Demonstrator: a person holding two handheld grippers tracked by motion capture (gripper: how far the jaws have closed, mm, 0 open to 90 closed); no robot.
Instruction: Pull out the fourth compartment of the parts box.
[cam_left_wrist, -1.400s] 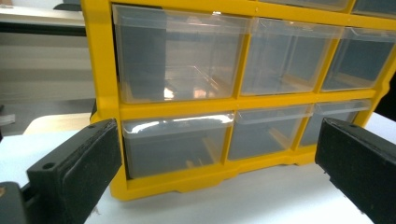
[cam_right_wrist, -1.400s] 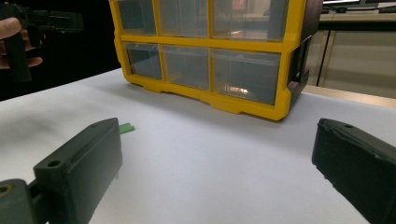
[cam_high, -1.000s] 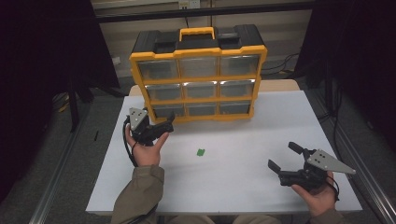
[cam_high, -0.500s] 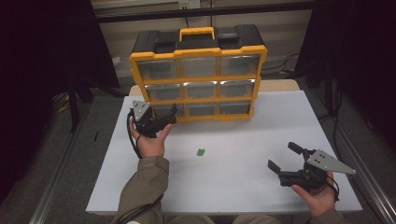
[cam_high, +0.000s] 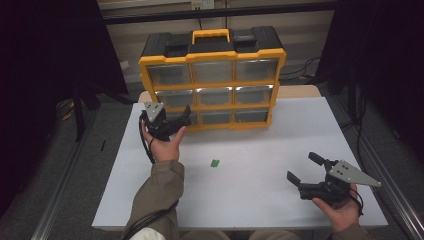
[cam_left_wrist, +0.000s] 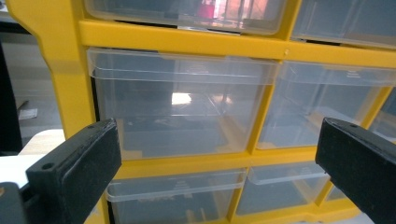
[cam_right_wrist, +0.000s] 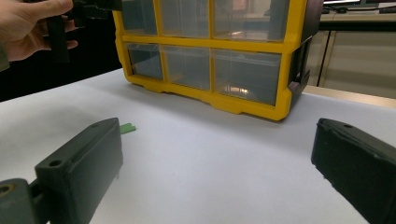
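A yellow and black drawer cabinet (cam_high: 212, 80) with clear plastic drawers stands at the back of the white table (cam_high: 260, 145). My left gripper (cam_high: 181, 119) is held up right in front of its left column, open with nothing between the jaws. In the left gripper view, the gripper (cam_left_wrist: 217, 154) faces the middle-left drawer (cam_left_wrist: 180, 107), which is shut. A small green piece (cam_high: 215, 163) lies on the table's middle. At the front right my right gripper (cam_high: 303, 166) hovers open and empty; in the right gripper view, the green piece (cam_right_wrist: 127, 128) lies ahead on the left.
The cabinet (cam_right_wrist: 210, 56) fills the table's back edge, a yellow handle (cam_high: 210, 35) on top. All visible drawers are shut. Dark floor and metal rails (cam_high: 65, 200) flank the table. The person's other hand (cam_right_wrist: 32, 23) is at the right gripper view's upper left.
My left gripper has moved away from the person and slightly right, up to the cabinet's left column. The right gripper and the green piece have stayed where they were.
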